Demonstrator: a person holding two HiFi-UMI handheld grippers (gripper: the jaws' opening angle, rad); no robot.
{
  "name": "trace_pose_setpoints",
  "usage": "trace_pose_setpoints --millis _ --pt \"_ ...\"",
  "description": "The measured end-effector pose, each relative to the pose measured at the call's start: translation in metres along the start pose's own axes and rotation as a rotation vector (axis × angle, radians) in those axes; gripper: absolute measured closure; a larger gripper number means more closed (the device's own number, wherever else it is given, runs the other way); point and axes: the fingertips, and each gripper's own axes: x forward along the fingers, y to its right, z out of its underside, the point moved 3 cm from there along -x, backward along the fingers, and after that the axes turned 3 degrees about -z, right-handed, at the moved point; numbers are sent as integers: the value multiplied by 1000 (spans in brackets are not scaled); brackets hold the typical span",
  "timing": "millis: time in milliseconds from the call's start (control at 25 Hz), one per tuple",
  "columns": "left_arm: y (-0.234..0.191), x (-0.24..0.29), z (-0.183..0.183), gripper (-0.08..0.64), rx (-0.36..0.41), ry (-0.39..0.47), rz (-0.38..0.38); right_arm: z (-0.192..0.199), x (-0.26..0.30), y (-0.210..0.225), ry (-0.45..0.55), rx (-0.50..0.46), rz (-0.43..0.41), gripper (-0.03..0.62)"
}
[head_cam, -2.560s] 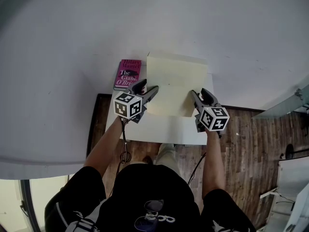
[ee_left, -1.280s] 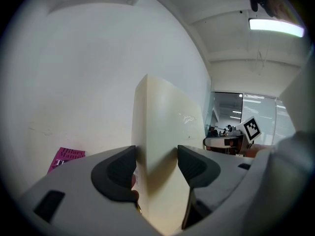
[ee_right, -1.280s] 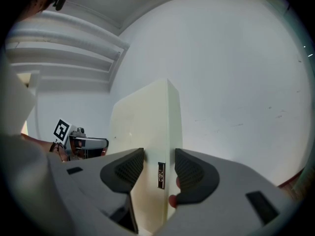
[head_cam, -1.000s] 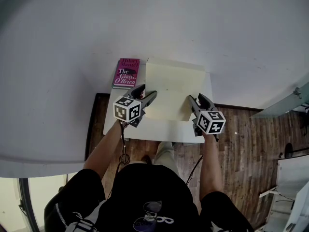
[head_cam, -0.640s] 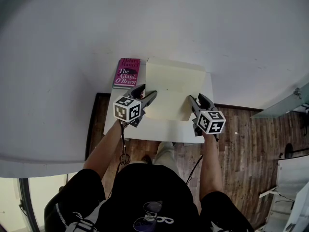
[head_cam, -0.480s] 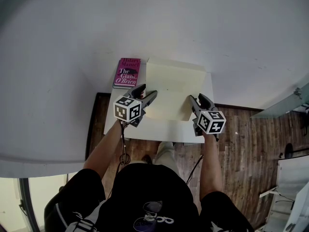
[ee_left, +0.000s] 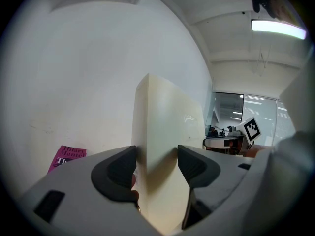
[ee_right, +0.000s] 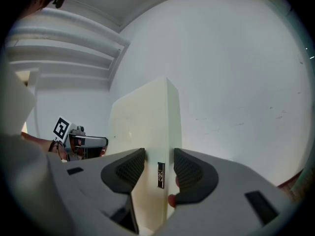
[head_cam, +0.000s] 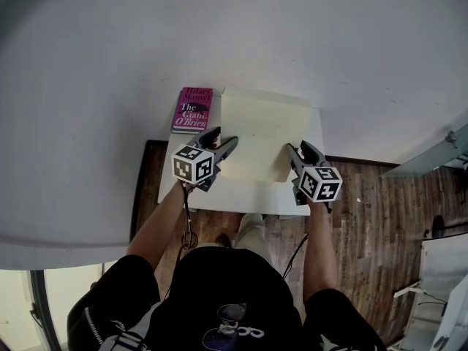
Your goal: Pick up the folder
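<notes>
Since the earliest frame the folder (head_cam: 263,134) and both your grippers sit slightly lower in the head view, the right one a touch nearer the middle; across the last second nothing shifts.

Left gripper (head_cam: 228,139): jaws clamped on the folder's left edge; in the left gripper view both dark pads press flat against its two faces.

Right gripper (head_cam: 298,149): jaws closed on the folder's right edge; that edge is thick and carries a small dark label between the pads.

Folder: cream, plain, standing upright between your two grippers; its broad face runs along the white wall (head_cam: 292,35). Whether its bottom edge rests on the white table (head_cam: 234,196) or hangs just clear, I cannot tell from above.

Pink book (head_cam: 193,110): flat at the table's far left corner; near the folder's left edge, not touching it; it shows low and left of the jaws in the left gripper view.

Wooden floor (head_cam: 380,203): visible to the right of the table; your arms reach in from the near side.
</notes>
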Motion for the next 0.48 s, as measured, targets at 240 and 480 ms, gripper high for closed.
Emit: trace_pose_setpoints --millis 240,480 --pt "1 -1 0 279 0 0 1 0 -1 0 0 -1 1 391" --pt "1 1 0 279 5 0 0 1 -1 1 1 0 1 391"
